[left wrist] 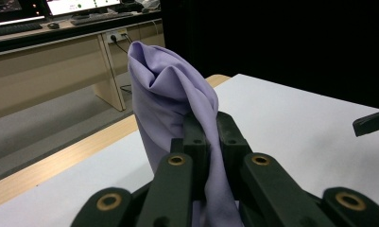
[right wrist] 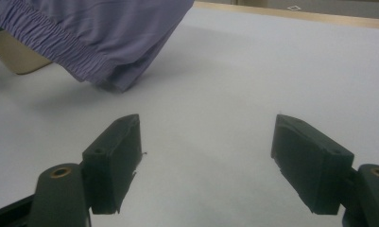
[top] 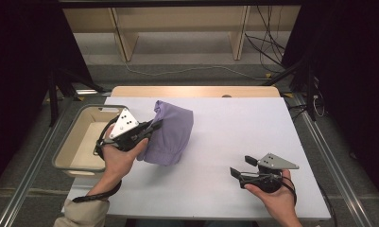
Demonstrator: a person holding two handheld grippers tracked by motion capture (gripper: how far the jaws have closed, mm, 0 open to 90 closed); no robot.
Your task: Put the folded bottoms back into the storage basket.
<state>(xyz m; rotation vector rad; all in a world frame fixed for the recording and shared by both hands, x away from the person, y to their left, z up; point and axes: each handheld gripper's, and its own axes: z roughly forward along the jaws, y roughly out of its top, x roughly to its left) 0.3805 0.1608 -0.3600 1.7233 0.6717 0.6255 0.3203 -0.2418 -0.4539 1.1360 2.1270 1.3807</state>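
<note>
1. Left gripper [top: 155, 126] is clamped on a lilac piece of clothing [top: 170, 132]. In the left gripper view you can see the fabric [left wrist: 173, 94] squeezed right between the two black jaws, which sit nearly together with just the cloth between them.

2. The clothing is bunched up and lifted at the pinched end. It stands up in a soft fold above the jaws, and the rest droops down onto the white table [top: 225, 142]. From the high view it sits on the left half of the table, just beside the beige bin [top: 71, 146].

3. The bin sits at the left edge of the table, partly hanging off the white surface. The left hand [top: 121, 156] hovers right over its near right corner.

4. Right gripper [top: 241, 167] is well apart from the clothing, down by the near right part of the table, held in the right hand [top: 274, 194]. Its jaws stand wide apart with nothing between them, just bare table in the gap [right wrist: 206, 161].

5. In the right gripper view the clothing [right wrist: 92, 33] shows up at the top left. You can make out a gathered, elastic-looking hem along its lower edge, which touches the table at one corner.

6. Beyond the far edge of the table there's a strip of wooden tabletop [top: 192, 91], then floor with some cables [top: 187, 71].
</note>
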